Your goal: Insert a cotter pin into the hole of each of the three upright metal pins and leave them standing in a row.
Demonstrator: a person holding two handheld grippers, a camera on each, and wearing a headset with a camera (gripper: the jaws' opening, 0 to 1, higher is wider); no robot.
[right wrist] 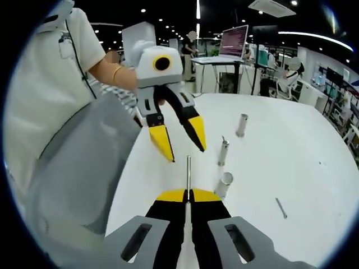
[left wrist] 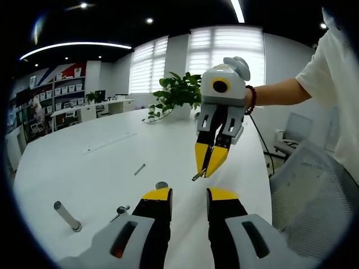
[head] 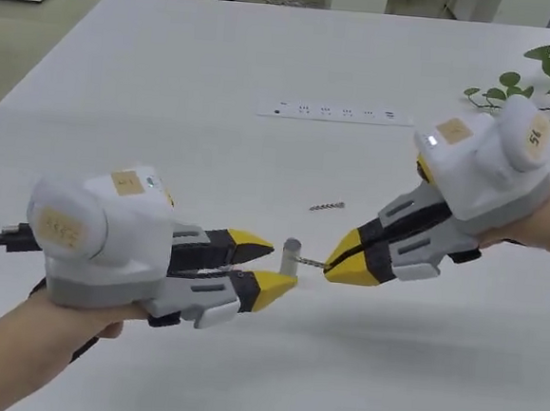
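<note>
Thin grey wire cotter pin (right wrist: 188, 168): judged light, springy and slippery; grip near its head, leaving the legs free.
Short upright silver metal pin (head: 290, 254): rigid, probably tips easily; stands on the table between both grippers.
Right gripper (head: 332, 267): yellow-tipped jaws closed on the cotter pin, whose tip is just beside the metal pin.
Left gripper (head: 278, 265): jaws parted, empty, tips just beside the metal pin.
</note>
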